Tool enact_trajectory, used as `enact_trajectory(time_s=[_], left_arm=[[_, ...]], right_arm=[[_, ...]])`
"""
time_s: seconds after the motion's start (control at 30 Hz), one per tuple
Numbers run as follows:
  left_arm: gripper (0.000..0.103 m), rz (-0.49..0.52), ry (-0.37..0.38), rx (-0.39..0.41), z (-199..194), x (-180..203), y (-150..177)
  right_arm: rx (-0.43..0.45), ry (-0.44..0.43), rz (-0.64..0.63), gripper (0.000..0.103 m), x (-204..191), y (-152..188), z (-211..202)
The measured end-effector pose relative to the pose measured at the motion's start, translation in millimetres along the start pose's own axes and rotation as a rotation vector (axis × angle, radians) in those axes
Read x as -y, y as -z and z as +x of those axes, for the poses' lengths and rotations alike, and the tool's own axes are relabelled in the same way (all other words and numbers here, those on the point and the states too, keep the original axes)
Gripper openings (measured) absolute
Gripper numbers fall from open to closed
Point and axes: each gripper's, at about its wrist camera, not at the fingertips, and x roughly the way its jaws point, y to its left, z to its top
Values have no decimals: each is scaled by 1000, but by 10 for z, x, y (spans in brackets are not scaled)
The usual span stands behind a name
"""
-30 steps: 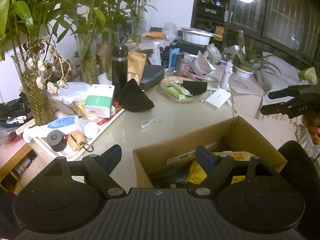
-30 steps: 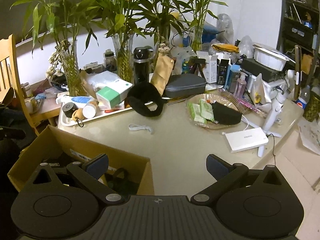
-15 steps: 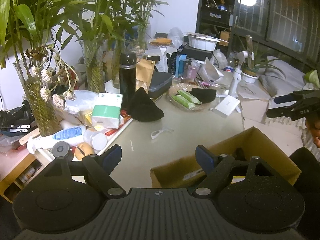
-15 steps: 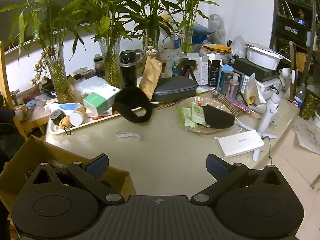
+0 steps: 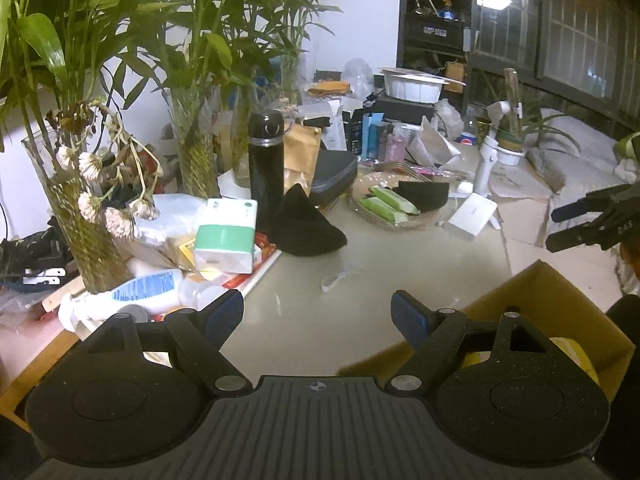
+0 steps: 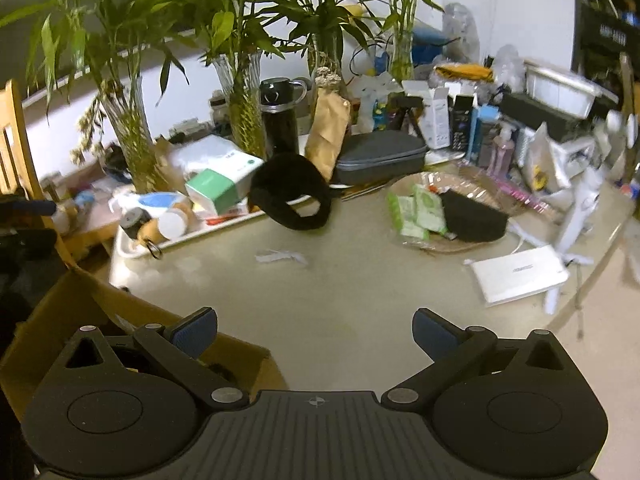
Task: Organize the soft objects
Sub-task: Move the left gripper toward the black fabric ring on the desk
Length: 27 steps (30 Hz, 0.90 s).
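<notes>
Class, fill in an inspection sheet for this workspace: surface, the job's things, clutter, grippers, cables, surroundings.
Surface: beige glossy tabletop, middle bare.
Job's things: black fabric band beside the tray; black soft pouch in a clear dish; brown cardboard box at the near edge.
Clutter: black flask, green-and-white tissue pack, grey zip case, white flat box, white paper scrap.
Grippers: left gripper and right gripper, jaws open, empty.
Cables: white cable near the dish.
Surroundings: bamboo plants in glass vases; wooden chair.
</notes>
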Motion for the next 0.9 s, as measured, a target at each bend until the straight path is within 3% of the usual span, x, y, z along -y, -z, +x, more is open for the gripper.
enact_trajectory(time_s=[0.43,0.9], left_arm=[[81,-8,16,-18,371,-170,-2],[81,28,38,0,915,-240,-28]], right_arm=[[29,-45,106,103,310,62,425],[41,-84,91,103,517,79,1069]])
